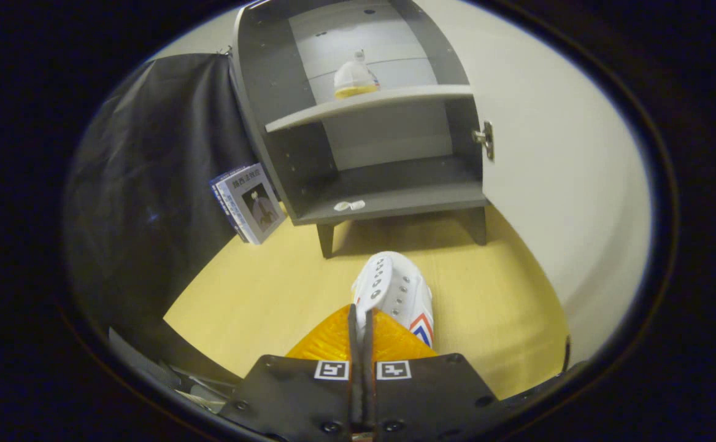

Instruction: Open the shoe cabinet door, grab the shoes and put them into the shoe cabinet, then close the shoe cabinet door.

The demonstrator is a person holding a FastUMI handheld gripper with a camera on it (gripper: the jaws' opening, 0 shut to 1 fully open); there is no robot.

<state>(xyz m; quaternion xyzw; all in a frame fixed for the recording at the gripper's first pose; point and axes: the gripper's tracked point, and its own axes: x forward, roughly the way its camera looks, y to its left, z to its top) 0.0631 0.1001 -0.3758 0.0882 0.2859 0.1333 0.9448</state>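
The grey shoe cabinet point(388, 202) stands open ahead on short legs, its door swung wide to the right, where a hinge point(485, 139) shows. One white shoe with a yellow sole point(354, 78) sits on the upper shelf. A second white shoe point(394, 293) with a red and blue mark hangs just ahead of my fingers, above the wooden floor and in front of the cabinet. My gripper point(361, 322) is shut on this shoe's heel edge, with the orange fingers point(327, 341) pressed together around it.
A small white scrap point(350, 205) lies on the cabinet's bottom shelf. A book point(248, 202) leans against the black cloth wall left of the cabinet. The white door panel point(554, 184) spreads along the right. The yellow wooden floor point(259, 294) stretches between me and the cabinet.
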